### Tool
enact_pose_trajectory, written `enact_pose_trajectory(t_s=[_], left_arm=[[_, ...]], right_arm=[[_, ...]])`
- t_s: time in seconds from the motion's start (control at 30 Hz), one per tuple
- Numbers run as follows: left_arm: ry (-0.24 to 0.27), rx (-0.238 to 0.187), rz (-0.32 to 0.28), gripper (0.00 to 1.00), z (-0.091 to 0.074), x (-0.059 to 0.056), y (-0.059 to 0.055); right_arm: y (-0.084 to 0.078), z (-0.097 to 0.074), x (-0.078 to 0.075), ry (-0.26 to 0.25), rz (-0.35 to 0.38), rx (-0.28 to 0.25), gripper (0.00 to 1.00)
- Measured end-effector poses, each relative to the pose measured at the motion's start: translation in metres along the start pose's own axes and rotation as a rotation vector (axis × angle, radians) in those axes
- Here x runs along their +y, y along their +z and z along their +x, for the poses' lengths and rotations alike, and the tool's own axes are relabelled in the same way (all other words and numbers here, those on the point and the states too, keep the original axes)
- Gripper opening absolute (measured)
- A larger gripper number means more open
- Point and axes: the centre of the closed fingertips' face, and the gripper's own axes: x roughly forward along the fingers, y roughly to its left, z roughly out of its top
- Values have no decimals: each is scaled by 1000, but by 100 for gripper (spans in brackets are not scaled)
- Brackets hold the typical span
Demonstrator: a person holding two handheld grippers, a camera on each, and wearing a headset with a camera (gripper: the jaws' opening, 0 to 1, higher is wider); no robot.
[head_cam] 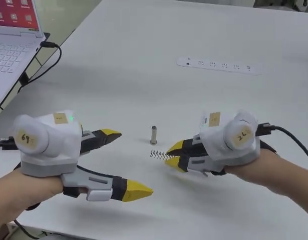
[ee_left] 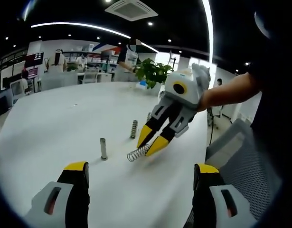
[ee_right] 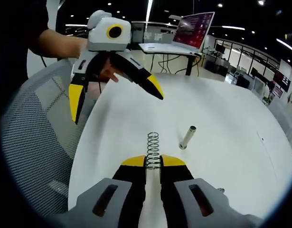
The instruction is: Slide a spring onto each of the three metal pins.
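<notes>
The left gripper (head_cam: 125,161) sits nearest in the head view, at the lower left. Its 2 yellow-tipped jaws are spread wide and hold nothing. Its own view shows the same gape, the left gripper (ee_left: 142,167) with bare white table (ee_left: 51,123) between the tips.

Just beyond, to the right, the right gripper (head_cam: 176,155) has its jaws nearly closed on 1 end of the spring (head_cam: 159,155). The free end reaches out toward the left gripper. In the right gripper view the coil's end is pinched between the tips of the right gripper (ee_right: 153,162), and the spring (ee_right: 153,142) runs straight ahead. The left gripper (ee_right: 115,97) hangs open beyond it, in front of a mesh chair (ee_right: 41,142).

The pin (head_cam: 154,135) stands upright and bare, just behind the spring's free end and apart from it. The right gripper view puts the pin (ee_right: 187,137) to the right of the coil.

The left gripper view looks the other way. There the pin (ee_left: 103,148) stands left of the spring (ee_left: 137,153) and the right gripper (ee_left: 153,142). Farther back is a sprung pin (ee_left: 134,129), already wrapped in coils.

Farther off in the head view lie a power strip (head_cam: 216,65) and, at the upper left, a laptop (head_cam: 13,30).
</notes>
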Motion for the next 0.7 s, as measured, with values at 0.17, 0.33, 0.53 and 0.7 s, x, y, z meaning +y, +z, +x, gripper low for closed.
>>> enact_pose_trajectory(t_s=[0.17,0.33,0.53,0.7], left_arm=[[-51,4,22,82,10,-11,5],[-86,-1,40,76,20,-17,12],[-121,-3,60,65,31,-24,20],[-146,0,68,50,40,-33,20]], right_arm=[[-3,-18,8,8,-15,-1,8],[-4,-33,12,3,-20,0,8],[-5,-47,16,-1,-32,-1,8],[-2,-55,21,-2,-42,-5,8]])
